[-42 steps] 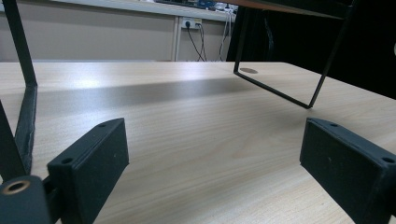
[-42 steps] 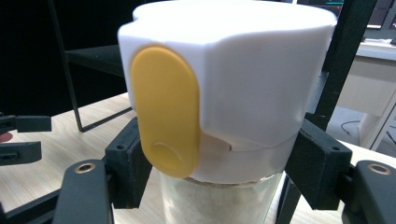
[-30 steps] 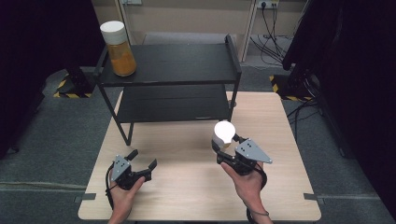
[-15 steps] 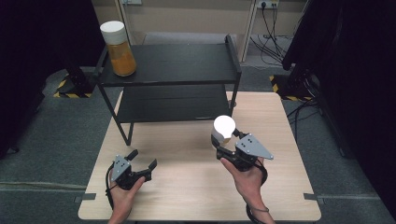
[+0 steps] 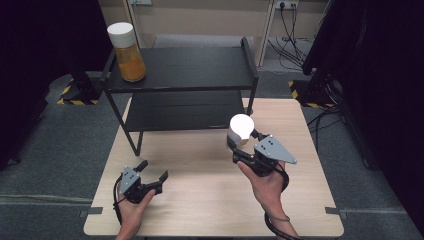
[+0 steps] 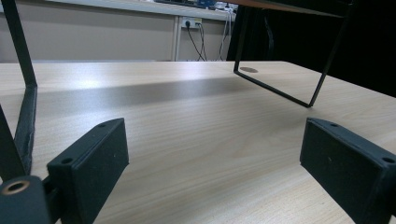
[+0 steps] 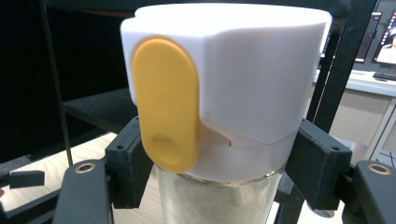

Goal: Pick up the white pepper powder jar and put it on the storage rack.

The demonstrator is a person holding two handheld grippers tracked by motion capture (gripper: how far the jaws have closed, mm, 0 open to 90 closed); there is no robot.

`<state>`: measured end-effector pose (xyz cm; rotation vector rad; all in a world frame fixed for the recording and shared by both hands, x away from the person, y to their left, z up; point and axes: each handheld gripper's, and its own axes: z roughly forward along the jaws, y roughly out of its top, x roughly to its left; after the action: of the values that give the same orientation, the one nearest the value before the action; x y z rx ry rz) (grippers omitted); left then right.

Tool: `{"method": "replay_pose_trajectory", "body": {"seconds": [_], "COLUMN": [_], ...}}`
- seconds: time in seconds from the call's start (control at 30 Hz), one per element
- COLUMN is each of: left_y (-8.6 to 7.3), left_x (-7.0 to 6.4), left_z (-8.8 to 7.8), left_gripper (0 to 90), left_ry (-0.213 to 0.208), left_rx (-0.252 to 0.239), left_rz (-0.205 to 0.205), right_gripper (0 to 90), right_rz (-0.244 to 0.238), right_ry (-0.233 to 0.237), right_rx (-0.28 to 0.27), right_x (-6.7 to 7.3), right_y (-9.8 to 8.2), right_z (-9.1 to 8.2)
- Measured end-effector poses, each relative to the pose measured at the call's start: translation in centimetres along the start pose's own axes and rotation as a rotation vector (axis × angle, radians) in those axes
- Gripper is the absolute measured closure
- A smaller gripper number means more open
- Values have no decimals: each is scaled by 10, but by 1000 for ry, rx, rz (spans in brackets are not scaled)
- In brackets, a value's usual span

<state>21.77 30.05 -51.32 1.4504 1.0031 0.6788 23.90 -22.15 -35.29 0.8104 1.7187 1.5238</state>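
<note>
From the high view, the right gripper (image 5: 243,145) is lifted above the pale wooden bench (image 5: 210,210), its jaws pinching a glass jar with a white lid (image 5: 241,129) just below that lid. The jar hangs in the air in front of the black 2-tier metal shelf rack (image 5: 185,70), close to the rack's front right leg and about level with the lower shelf. On the top shelf, at its left end, stands 1 tall jar of orange-yellow contents with a white cap (image 5: 127,52). The left gripper (image 5: 151,176) rests low near the bench's front left, jaws spread and holding nothing.

In the left gripper view, the 2 black jaws stand wide apart with bare bench (image 6: 196,140) between them, and the thin rack legs (image 6: 280,88) rise farther off.

In the right gripper view, the jaws press against both sides of the jar (image 7: 224,84), right under the white lid, which carries an oval yellow flip tab (image 7: 166,112). Pale powder shows through the glass below. The dark shelf (image 7: 93,107) lies behind.

By my reckoning the pick-up is done and the carry is partway along: the jar is off the bench but not yet on any shelf. What seems left is to bring it over a shelf, set it down upright and let go.
</note>
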Motion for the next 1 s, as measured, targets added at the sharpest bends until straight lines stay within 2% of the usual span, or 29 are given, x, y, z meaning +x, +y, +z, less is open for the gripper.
{"method": "replay_pose_trajectory", "body": {"seconds": [0.67, 1.0], "left_y": [0, 0], "left_x": [0, 0], "left_z": [0, 0], "left_gripper": [73, 73], "left_ry": [0, 1], "left_rx": [-1, -1], "left_rz": [-3, -2], "right_gripper": [307, 307], "right_rz": [-32, -33], "right_ry": [-18, -27], "right_rx": [-48, -69], "right_x": [-4, -5], "right_y": [35, 52], "right_z": [2, 6]}}
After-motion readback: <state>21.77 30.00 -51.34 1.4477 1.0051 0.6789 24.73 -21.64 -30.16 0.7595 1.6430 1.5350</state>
